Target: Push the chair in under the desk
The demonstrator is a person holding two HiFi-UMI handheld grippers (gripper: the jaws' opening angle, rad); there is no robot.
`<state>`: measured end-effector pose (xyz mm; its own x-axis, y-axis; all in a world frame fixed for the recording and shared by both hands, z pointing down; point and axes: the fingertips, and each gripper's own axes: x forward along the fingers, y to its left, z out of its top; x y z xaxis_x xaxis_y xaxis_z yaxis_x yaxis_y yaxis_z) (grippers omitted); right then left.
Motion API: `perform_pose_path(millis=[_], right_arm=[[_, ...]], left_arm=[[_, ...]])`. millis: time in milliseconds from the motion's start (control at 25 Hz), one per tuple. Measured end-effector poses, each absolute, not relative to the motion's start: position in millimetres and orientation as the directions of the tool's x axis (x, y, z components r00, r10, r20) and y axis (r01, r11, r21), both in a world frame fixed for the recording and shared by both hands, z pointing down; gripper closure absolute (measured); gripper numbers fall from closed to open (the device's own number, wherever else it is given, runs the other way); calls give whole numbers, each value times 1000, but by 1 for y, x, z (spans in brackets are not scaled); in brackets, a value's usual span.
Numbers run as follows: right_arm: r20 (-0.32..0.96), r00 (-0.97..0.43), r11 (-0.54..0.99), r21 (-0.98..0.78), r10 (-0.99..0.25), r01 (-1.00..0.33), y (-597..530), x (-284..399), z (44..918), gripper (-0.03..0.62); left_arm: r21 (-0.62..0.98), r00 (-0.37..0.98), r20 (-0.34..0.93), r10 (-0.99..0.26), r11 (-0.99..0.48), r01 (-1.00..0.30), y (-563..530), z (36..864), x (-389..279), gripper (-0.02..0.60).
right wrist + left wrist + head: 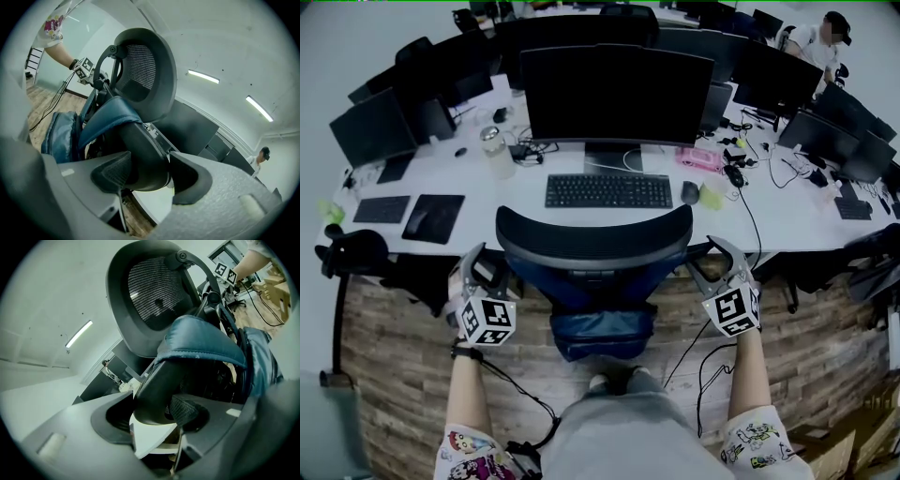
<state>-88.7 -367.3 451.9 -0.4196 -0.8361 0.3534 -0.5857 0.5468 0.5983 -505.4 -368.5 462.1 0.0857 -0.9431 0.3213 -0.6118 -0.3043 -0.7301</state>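
Note:
The black office chair [593, 242] stands in front of the white desk [741, 220], its curved backrest close to the desk's front edge. A blue jacket [602, 330] hangs over the back of the chair. My left gripper [478, 264] is at the chair's left side. In the left gripper view, the chair's black armrest [157, 385] lies between the jaws of the left gripper [154, 416], with the pads against it. My right gripper [719, 262] is at the chair's right side and is likewise shut on the right armrest [140, 154]. The seat is hidden under the backrest.
On the desk are a large monitor [614, 94], a keyboard [607, 191], a mouse [690, 192] and a bottle [497, 153]. Black cables [703, 361] trail over the wooden floor [394, 347]. Another chair [352, 253] stands at the left. A person [816, 42] sits far back right.

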Motion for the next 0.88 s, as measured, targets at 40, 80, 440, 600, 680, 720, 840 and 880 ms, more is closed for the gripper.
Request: perform_pose_path(millis=[40, 80, 440, 600, 680, 720, 840, 880], right_arm=[[353, -424, 551, 595, -834, -586, -367, -91, 453, 342], [350, -431, 553, 592, -831, -586, -367, -94, 453, 342], [351, -408, 537, 594, -843, -599, -367, -100, 453, 341], [344, -420, 541, 590, -840, -599, -367, -103, 453, 341], [343, -420, 541, 588, -840, -601, -367, -103, 454, 339], [344, -421, 542, 586, -839, -602, -367, -103, 454, 339], [346, -421, 543, 594, -838, -594, -367, -104, 453, 338], [347, -420, 543, 599, -839, -589, -367, -104, 453, 338]], left_arm=[[-730, 86, 323, -943, -306, -611, -370, 463, -507, 333], [-730, 86, 324, -942, -307, -610, -372, 464, -509, 333], [-733, 114, 304, -946, -308, -606, -380, 462, -517, 331], [-736, 120, 299, -947, -309, -603, -380, 462, -517, 331], [-736, 122, 297, -947, -309, -602, -380, 462, -516, 331], [-736, 122, 296, -947, -308, -602, -380, 462, -516, 331], [-734, 131, 294, -947, -311, -604, -379, 463, -516, 336], [-732, 136, 294, -946, -314, -604, -379, 463, -516, 336]])
